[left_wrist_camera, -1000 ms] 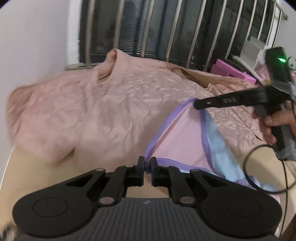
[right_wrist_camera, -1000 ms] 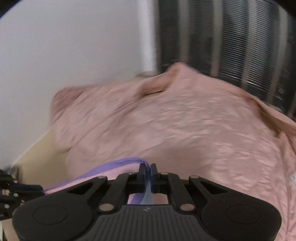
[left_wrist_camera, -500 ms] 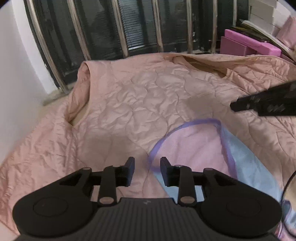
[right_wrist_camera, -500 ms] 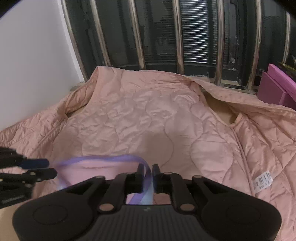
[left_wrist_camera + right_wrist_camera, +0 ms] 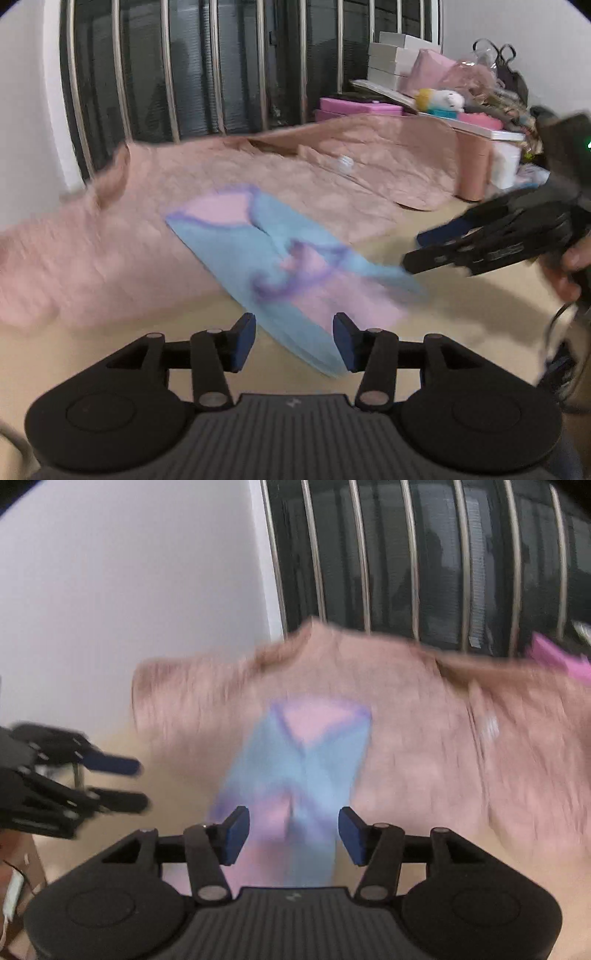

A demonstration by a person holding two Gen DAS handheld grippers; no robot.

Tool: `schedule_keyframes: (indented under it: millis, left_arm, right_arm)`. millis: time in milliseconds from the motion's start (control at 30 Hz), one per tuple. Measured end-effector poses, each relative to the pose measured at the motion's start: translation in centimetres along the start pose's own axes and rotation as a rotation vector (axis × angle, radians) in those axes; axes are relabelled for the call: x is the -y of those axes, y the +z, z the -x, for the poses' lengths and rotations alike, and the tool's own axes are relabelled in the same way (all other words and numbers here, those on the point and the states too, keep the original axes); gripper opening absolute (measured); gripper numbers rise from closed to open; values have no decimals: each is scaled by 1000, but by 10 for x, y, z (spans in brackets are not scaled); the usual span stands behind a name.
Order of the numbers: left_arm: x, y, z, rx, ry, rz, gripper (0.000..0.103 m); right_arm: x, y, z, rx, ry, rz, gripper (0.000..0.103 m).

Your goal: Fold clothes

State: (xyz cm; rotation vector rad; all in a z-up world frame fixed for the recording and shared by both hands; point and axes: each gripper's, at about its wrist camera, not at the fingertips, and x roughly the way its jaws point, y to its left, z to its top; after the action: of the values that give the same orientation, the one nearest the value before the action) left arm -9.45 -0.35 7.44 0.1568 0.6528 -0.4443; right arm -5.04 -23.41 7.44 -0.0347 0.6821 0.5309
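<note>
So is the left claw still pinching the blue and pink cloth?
Apart. In the left wrist view the left claw is open, bare tabletop showing beside each pad, the blue and pink cloth lying loose below.

The small blue-and-pink garment with purple trim [image 5: 280, 258] lies on the beige tabletop [image 5: 461, 314], its 12 o'clock end overlapping the quilted pink jacket [image 5: 147, 221] spread behind it. Stacked boxes [image 5: 399, 55] sit at 1 o'clock, beyond the jacket.

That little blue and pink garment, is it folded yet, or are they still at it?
Partly. The blue and pink garment lies doubled in a narrow strip, half on the pink quilted jacket. Nothing is in hand: left gripper and right gripper are both open. The jacket lies spread out, unfolded.
</note>
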Motion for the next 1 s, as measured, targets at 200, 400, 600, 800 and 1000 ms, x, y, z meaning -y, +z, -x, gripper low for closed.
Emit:
schedule_keyframes:
  millis: [200, 400, 600, 800, 1000]
  left_arm:
    - [16, -13, -32, -37, -44, 54, 45]
    - [9, -30, -38, -81, -49, 20, 3]
    - [5, -56, -2, -103, -94, -34, 2]
    - [9, -93, 52, -116, -111, -135, 10]
    - [36, -109, 83, 47, -73, -471, 47]
  right_arm:
    - [26, -42, -17, -9, 26, -214, 27]
    - [15, -55, -27, -24, 28, -221, 2]
    - [-17, -72, -9, -50, 12, -170, 1]
    - [-68, -117, 46, -67, 18, -100, 2]
    - [-114, -147, 98, 139, 48, 348, 43]
